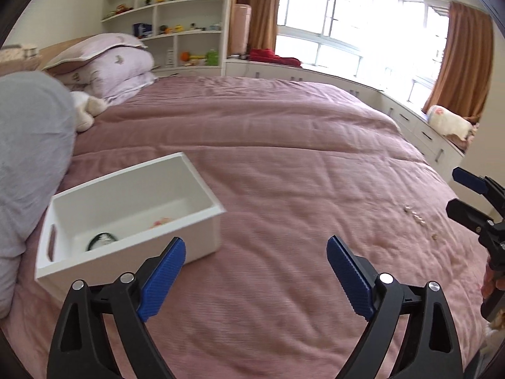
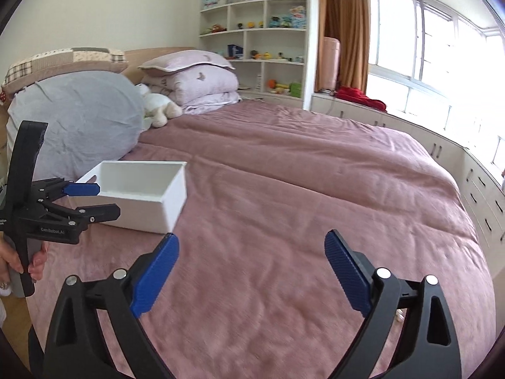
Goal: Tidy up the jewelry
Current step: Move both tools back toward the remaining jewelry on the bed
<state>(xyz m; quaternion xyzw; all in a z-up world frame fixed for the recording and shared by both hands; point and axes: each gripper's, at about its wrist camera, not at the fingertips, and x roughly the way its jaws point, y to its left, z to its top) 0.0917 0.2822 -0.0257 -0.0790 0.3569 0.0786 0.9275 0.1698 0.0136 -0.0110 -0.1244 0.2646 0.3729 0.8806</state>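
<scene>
From the left wrist, the left tool (image 1: 256, 252) hangs over the pink bed (image 1: 284, 164) with its blue pads spread wide apart and nothing between them. Just ahead and to the left sits a white box (image 1: 126, 218) on the bedspread; inside it lie a dark ring-shaped piece (image 1: 101, 240) and a small pink item (image 1: 161, 222). Far to the right, a loose string of small pale beads (image 1: 416, 218) lies on the cover, near the right tool (image 1: 454, 189), which enters at the frame edge with its jaws apart.

From the right wrist, the right tool (image 2: 252, 246) is likewise spread wide over the bed (image 2: 300, 173), holding nothing. The box (image 2: 151, 195) rests ahead on the left; its contents are hidden from here. The left tool (image 2: 107, 200) sits beside the box, jaws apart, one pad over its rim.
</scene>
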